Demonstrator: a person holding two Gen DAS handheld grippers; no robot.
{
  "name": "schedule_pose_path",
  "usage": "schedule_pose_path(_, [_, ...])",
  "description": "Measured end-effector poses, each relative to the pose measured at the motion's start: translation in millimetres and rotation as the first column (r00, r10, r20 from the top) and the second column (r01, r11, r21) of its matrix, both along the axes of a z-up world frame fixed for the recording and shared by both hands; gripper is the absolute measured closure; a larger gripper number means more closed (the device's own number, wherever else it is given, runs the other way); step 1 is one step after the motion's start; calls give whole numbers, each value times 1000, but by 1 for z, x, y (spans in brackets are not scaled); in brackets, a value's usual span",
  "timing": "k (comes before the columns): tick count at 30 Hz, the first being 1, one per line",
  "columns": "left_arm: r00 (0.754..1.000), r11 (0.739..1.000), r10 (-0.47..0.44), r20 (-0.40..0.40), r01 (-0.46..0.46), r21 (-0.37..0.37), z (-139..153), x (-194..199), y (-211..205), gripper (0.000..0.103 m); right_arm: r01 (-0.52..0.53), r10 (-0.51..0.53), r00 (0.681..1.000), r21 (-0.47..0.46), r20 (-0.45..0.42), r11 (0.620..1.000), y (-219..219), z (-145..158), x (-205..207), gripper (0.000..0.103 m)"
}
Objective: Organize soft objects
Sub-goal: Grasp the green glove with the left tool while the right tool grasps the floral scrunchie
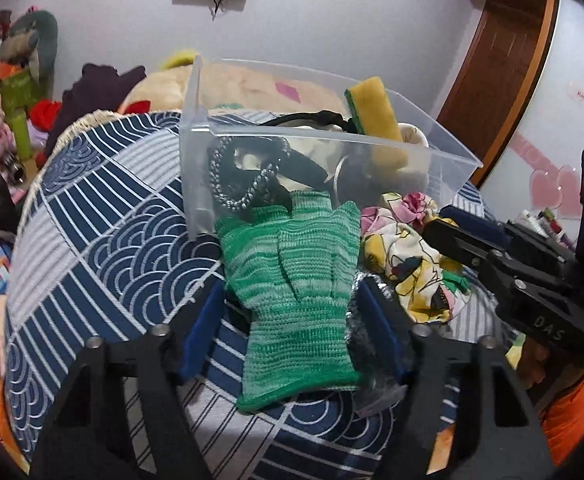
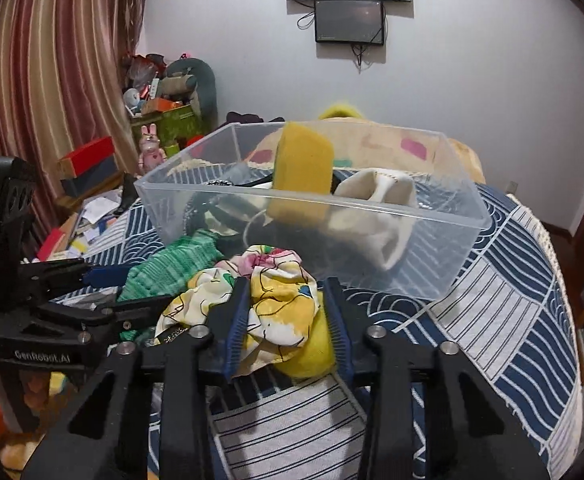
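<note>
the worktop [image 2: 504,300] wears a navy and white cloth [image 1: 103,240] printed with waves and stripes, its cream fringe showing along the edge. on the cloth stands a clear plastic bin [image 2: 444,248]. just in front of the bin lies a green knitted glove [image 1: 296,292], flat, its fingers reaching to the bin's wall. beside the glove sits a crumpled flowered fabric [image 2: 279,304], yellow, white and pink.
</note>
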State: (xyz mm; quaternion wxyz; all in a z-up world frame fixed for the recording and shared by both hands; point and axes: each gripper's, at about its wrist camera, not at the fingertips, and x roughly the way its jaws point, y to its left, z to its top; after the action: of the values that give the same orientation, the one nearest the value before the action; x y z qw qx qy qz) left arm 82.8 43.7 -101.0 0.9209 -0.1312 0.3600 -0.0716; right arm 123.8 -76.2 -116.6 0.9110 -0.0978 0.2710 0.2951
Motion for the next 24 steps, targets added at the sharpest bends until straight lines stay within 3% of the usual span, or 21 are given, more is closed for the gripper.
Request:
schedule_pose_path(3, [1000,1000,6,6,-6,-3,-1,1,1,56,-10,10,1000,6,8,1000,-2,2,-4,92])
schedule_pose_path(9, [999,1000,2,32,-3,22,2,-10,1,79,-4,3,1000,21,28,1000,-9,7,-12,96])
schedule_pose_path(24, [983,999,-5,184,-4,46,52,-41,1,83,43,-62,989,139,136,989,-45,50,-31,96])
